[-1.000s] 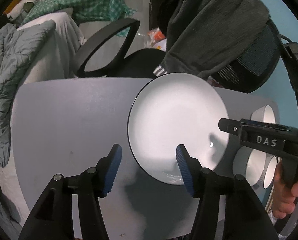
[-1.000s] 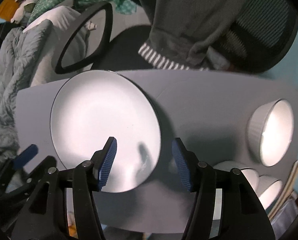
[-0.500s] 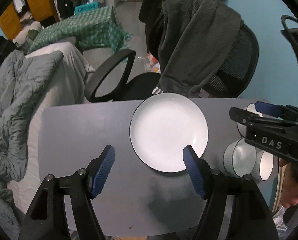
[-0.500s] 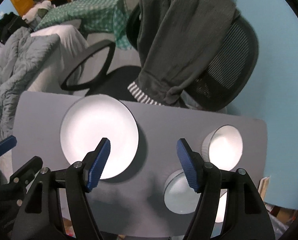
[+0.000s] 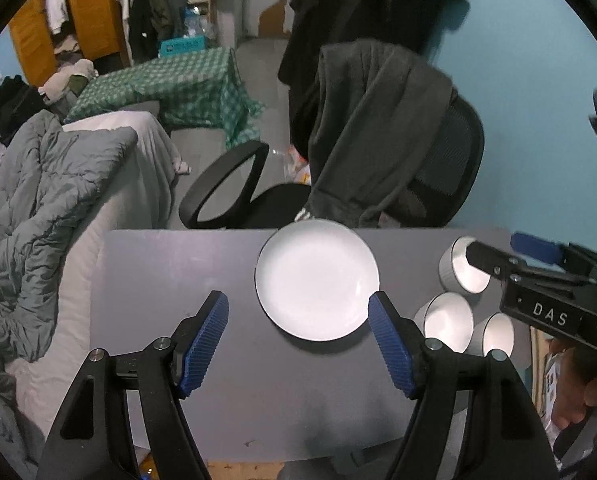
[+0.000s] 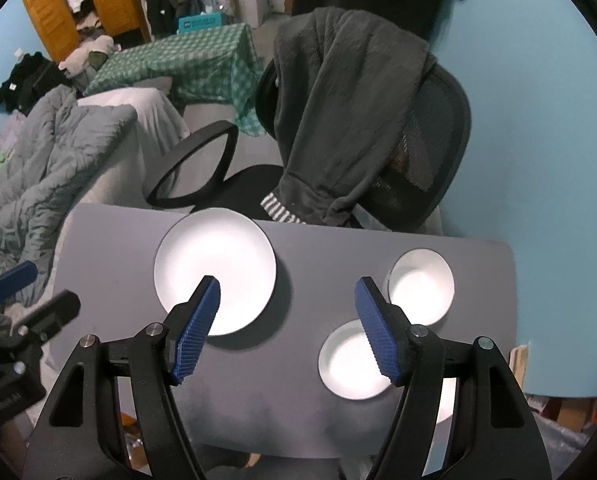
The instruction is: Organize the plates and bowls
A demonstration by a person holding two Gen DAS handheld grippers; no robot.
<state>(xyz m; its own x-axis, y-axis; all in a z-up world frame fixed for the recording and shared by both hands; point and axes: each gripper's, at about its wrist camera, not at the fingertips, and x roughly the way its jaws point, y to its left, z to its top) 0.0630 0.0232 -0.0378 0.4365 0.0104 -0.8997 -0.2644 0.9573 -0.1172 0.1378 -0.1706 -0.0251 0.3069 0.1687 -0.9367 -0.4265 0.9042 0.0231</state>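
Plate (image 5: pixel 316 278): flat on the grey counter (image 5: pixel 178 264), near its far edge.
Bowls (image 5: pixel 448 318): three, clustered right of the plate.
Left tongs (image 5: pixel 298 330): above the counter, opening, nothing between.
Right tongs (image 6: pixel 288 312): wide, empty.

White letters "DAS" stand on a small black label on the side of the black right hand-held gripper (image 5: pixel 532 246), seen from the left wrist. Faint lettering on the black left hand-held gripper's body is unreadable.
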